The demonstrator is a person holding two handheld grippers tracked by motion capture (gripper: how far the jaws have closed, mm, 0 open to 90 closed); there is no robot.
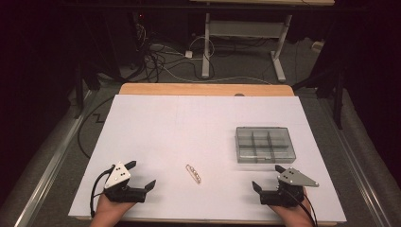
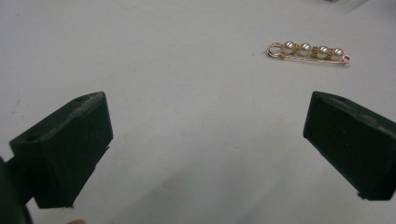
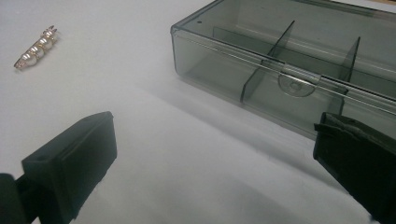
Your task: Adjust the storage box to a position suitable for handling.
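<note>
White sheet covers the tabletop (image 1: 156, 127); a bare wooden strip shows along the far edge.

Near edge, high view: the left gripper (image 1: 143, 176) sits at the near left corner, a hand behind it, grey three-cornered plate on top. Fingers (image 2: 70, 144) spread wide, nothing between them, only white surface. The right gripper (image 1: 267, 178) sits at the near right, likewise hand-held and plate-topped. Its fingers (image 3: 74, 158) also stand wide apart and hold nothing.

Between the two grippers, slightly farther in: a slim gold-coloured brooch pin set with four small white pearls (image 1: 193, 173). It lies flat on the sheet, angled diagonally, apart from both grippers. In the left gripper view it lies ahead and to the right of the fingers (image 2: 308, 52); in the right gripper view, ahead and far to the left (image 3: 36, 48).

Farther in, right side: a smoke-grey transparent plastic compartment box with clear hinged lid (image 1: 265, 144). Lid down, with a small round clasp tab at the front edge. Inner dividers show through. It rests flat just beyond the right gripper, well apart from the pin.

Beyond the tabletop: dark floor, tangled cables, white desk legs.
</note>
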